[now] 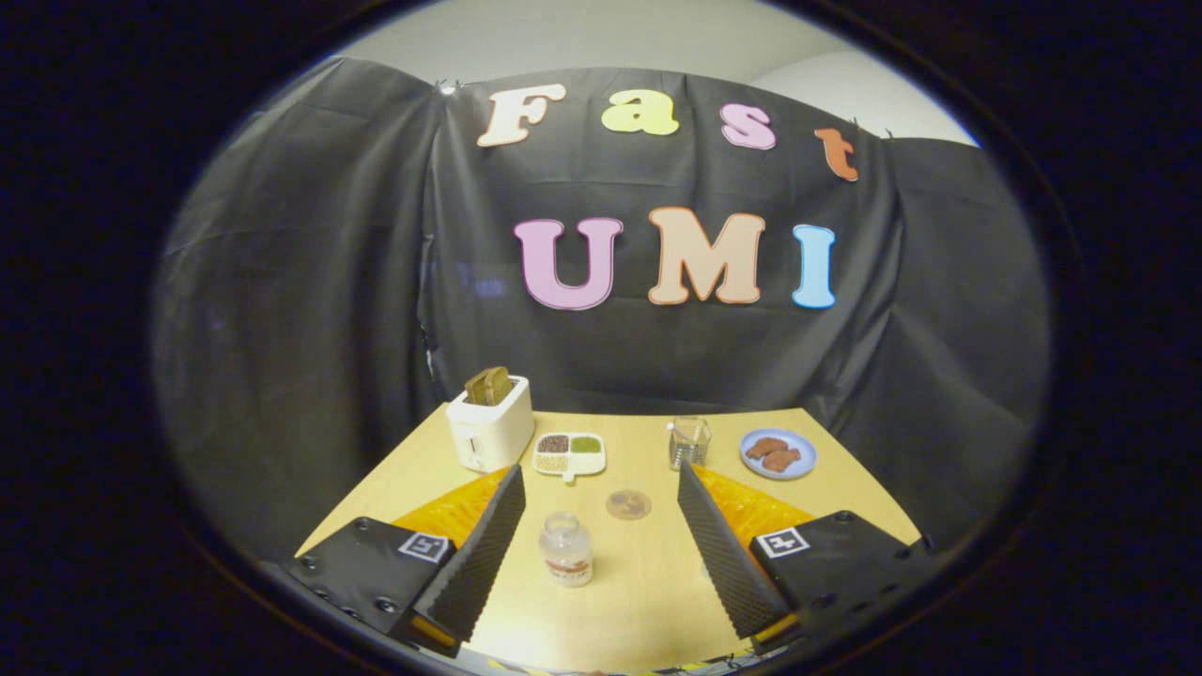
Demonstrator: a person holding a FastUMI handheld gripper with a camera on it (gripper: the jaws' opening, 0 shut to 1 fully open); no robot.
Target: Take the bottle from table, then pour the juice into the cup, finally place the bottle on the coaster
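Your gripper (601,488) hangs above the near end of the table (648,601), fingers spread wide and holding nothing. Between them stands the bottle (566,549), upright, nearer your left finger. Centre it before you close, and grip the body below the neck. Just beyond sits the coaster (628,504), with the cup (689,442) farther back to the right. Bare table surrounds the bottle; mind the toaster (489,430) and the sectioned dish (569,454) beyond it.
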